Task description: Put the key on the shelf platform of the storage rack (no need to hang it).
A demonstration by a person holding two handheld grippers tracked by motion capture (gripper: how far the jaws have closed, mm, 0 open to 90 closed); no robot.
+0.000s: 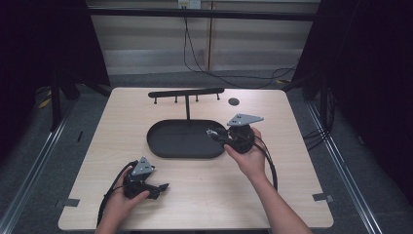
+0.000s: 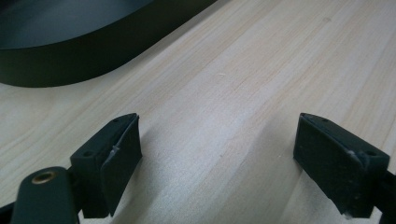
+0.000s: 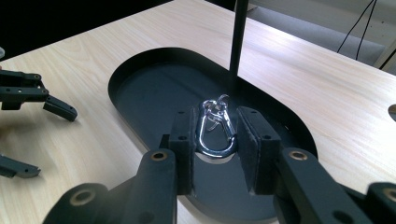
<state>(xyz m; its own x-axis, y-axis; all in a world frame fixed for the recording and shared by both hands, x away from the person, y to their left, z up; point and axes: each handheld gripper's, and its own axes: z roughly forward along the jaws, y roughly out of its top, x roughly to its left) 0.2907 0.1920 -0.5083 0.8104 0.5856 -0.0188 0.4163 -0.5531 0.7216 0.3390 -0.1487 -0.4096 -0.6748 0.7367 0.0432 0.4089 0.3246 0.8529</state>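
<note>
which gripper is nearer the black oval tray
Right. The right gripper sits over the tray's right end, its jaws around a silver carabiner. The left gripper rests open on the wooden table, off the tray's near edge.

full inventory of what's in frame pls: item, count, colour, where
table: 1, light wood, centre of the high view, round hole near its far right edge
tray: 1, black, oval, middle of the table
stand: 1, black, post rising from the tray's far side, crossbar on top with small pegs hanging under it
carabiner clip: 1, silver metal, with small rings at its far end, held above the tray between the right tool's jaws
tape tabs: 2, grey, near corners of the table
cables: black, on the floor beyond the table
left tool: 1, black, jaws apart, low over bare table near the front left
right tool: 1, black, closed on the clip
hands: 2, one on each tool
</note>
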